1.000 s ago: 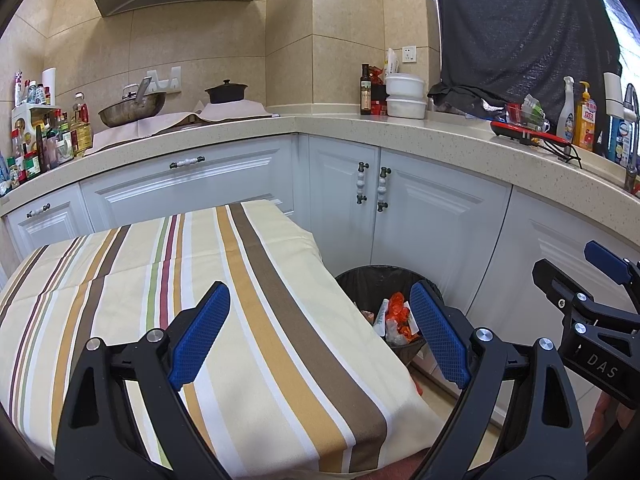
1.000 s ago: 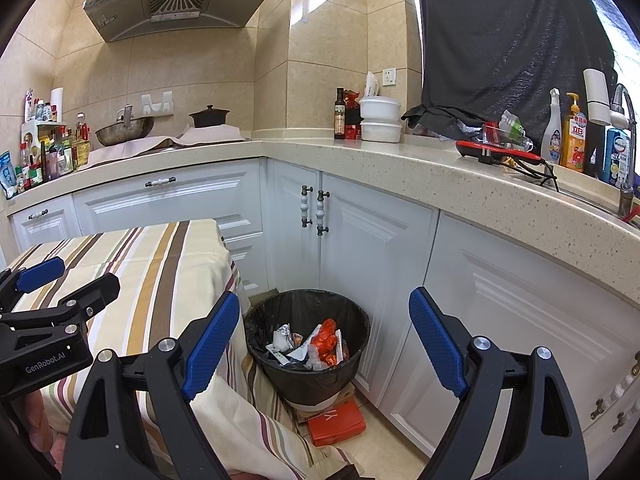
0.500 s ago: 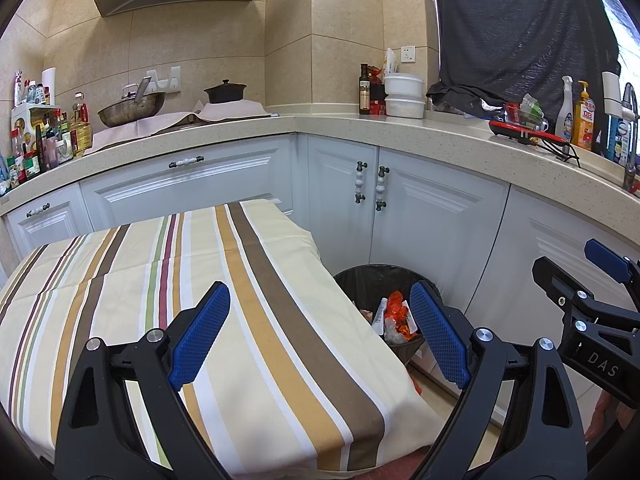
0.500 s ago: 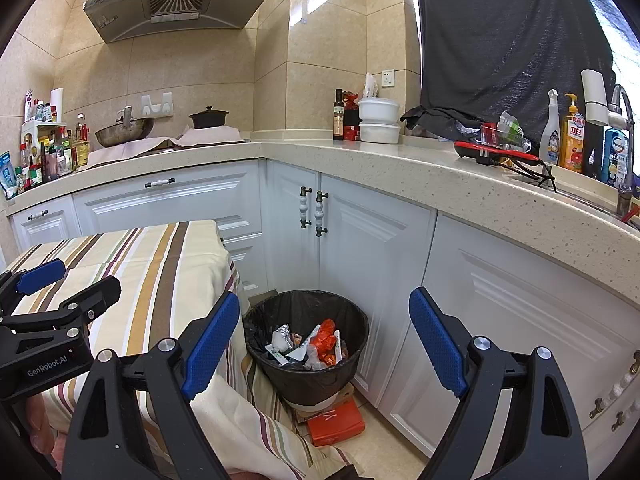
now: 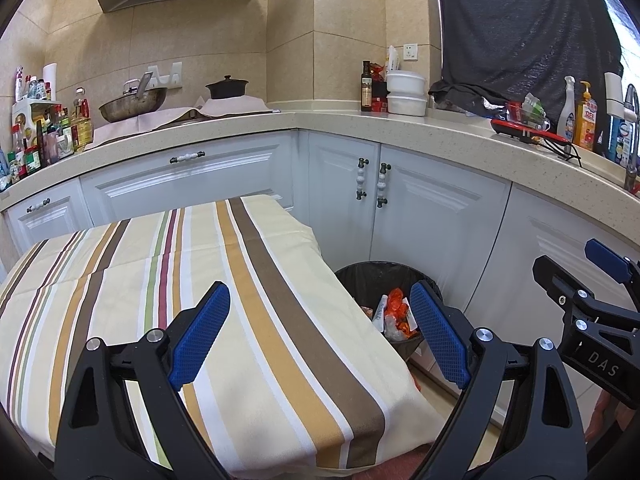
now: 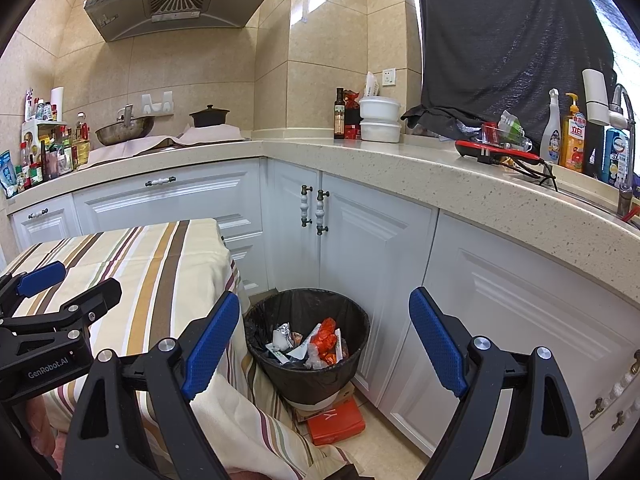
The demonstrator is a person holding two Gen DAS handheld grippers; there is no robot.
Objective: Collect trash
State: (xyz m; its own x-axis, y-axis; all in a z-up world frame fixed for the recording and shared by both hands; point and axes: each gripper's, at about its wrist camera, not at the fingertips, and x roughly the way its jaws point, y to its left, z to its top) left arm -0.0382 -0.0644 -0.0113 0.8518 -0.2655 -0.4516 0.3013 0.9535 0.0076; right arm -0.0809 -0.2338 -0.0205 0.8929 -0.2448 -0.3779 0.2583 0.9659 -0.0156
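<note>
Almost nothing has shifted since a second ago: the left gripper (image 5: 320, 336) still hovers over the striped tablecloth (image 5: 132, 280), the right gripper (image 6: 324, 338) over the black bin (image 6: 308, 376), both with jaws spread wide and holding nothing. The trash (image 6: 320, 344) lies in the bin, which stands on the floor between the table's corner and the white cabinets (image 6: 372, 256). "GenRobot.AI" and "DAS" are printed on the grippers.

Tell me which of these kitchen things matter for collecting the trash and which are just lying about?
Part of the job:
- trash bin, black-lined, on the floor
- wrappers inside it
- left gripper and right gripper, both open and empty

Just lying about:
- striped tablecloth
- wok
- black pot
- soap bottle
- orange box under the bin
</note>
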